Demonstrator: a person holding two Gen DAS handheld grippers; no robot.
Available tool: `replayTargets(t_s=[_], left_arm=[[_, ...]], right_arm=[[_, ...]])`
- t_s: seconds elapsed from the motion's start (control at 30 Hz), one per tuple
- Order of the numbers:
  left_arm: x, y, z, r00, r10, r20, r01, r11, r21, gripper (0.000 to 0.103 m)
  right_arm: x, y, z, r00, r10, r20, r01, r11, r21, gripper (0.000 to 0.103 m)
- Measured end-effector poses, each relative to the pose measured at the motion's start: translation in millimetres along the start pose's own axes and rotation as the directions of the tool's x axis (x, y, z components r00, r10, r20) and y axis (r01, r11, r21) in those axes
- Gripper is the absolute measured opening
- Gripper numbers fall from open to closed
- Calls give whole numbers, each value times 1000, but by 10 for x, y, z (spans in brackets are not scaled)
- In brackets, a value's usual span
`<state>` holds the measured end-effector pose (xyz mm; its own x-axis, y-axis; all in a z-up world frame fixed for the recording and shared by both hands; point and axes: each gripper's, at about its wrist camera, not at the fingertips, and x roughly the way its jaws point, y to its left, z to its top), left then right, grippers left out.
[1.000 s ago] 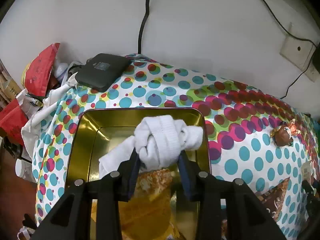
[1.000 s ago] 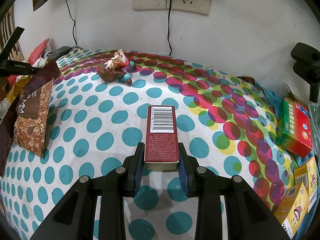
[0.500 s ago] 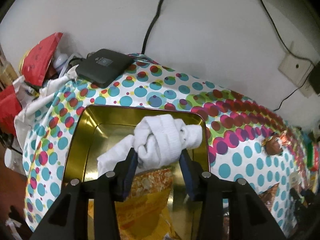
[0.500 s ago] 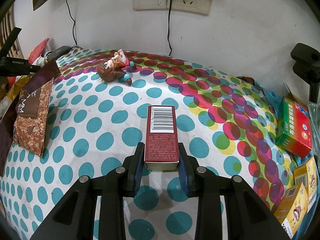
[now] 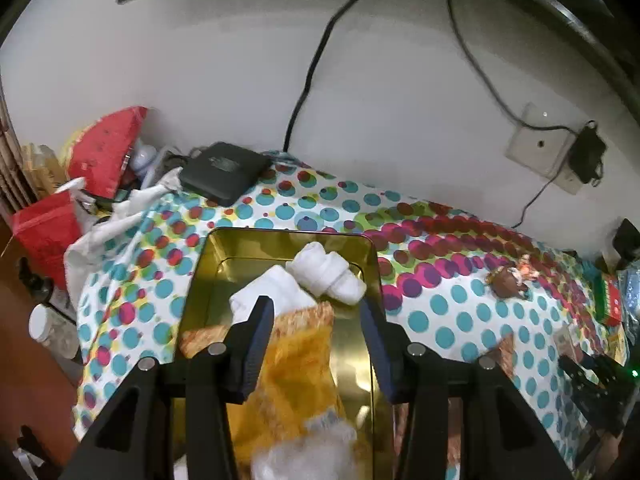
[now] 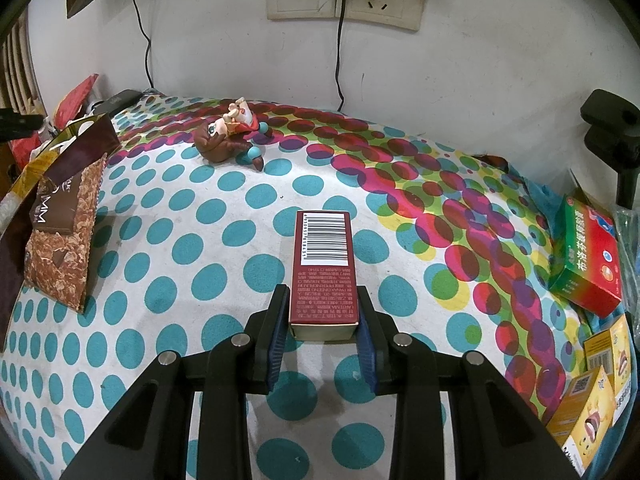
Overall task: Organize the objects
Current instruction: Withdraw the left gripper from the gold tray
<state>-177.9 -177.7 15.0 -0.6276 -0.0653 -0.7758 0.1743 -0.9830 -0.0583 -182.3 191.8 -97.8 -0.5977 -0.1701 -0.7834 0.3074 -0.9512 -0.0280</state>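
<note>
Your left gripper has just been opening, empty, above the white socks in the gold tin, while your right gripper clamps the maroon box, its long axis pointing straight ahead.

Your left gripper has let go of the white sock: a second ago its pads were clamped on the knotted bundle, and its jaws have just been opening, so now they stand apart with nothing pressed between them. The sock now lies loose in the gold tin, at its far end, resting partly on the yellow packet. You have also pulled that gripper up and back, so the tin and sock look smaller and more of the wall shows.
</note>
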Motion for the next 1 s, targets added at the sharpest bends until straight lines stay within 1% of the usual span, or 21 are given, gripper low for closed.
replayTargets(t_s=[0.07,0.13,0.27,0.37,0.43,0.5,0.53,0.63,0.67,0.73,0.77,0.83,0.97,1.0], left_arm=[[-196,-25,-122,1000,9,24,-9,1000,3,46],[-346,-43,-270,999,3,54,-3,1000,0,47],[-568,-122,-613,998,-12,62,10,1000,21,48],[-694,-207,-846,995,41,89,-49,995,81,48],[-734,-209,-955,995,42,91,-50,994,94,48],[-759,-168,-1066,995,36,90,-43,996,81,48],[-774,-144,-1131,994,38,100,-45,997,70,48],[-783,-93,-1258,994,55,93,-60,997,42,48],[-818,-91,-1316,993,55,109,-62,996,57,48],[-867,-103,-1384,985,109,133,-120,990,78,48],[-896,-96,-1426,983,122,140,-134,987,85,48],[-947,-65,-1498,983,111,145,-125,988,91,48],[-1023,82,-1613,989,72,131,-78,996,43,48],[-1036,117,-1638,989,72,131,-77,996,36,48]], right_arm=[[-2,-3,3,1000,-4,0,4,1000,-3,30],[-7,0,1,1000,0,0,0,1000,0,30],[-15,5,3,1000,-8,2,8,1000,-5,29],[-27,51,-5,999,-33,6,33,999,-29,28],[-32,83,-4,999,-49,9,50,998,-43,28],[-35,79,-1,999,-52,10,53,998,-45,28],[-37,68,-1,999,-48,9,48,998,-40,28],[-61,40,-7,999,-46,19,46,999,-14,28],[-72,18,-10,999,-46,25,47,999,-2,28],[-96,-15,-16,998,-55,36,55,998,17,28],[-110,-24,-19,997,-58,42,57,998,21,28],[-128,-12,-19,996,-68,54,67,998,18,28],[-203,76,-28,992,-77,97,80,997,-24,28],[-215,96,-25,992,-76,103,79,996,-28,28]])
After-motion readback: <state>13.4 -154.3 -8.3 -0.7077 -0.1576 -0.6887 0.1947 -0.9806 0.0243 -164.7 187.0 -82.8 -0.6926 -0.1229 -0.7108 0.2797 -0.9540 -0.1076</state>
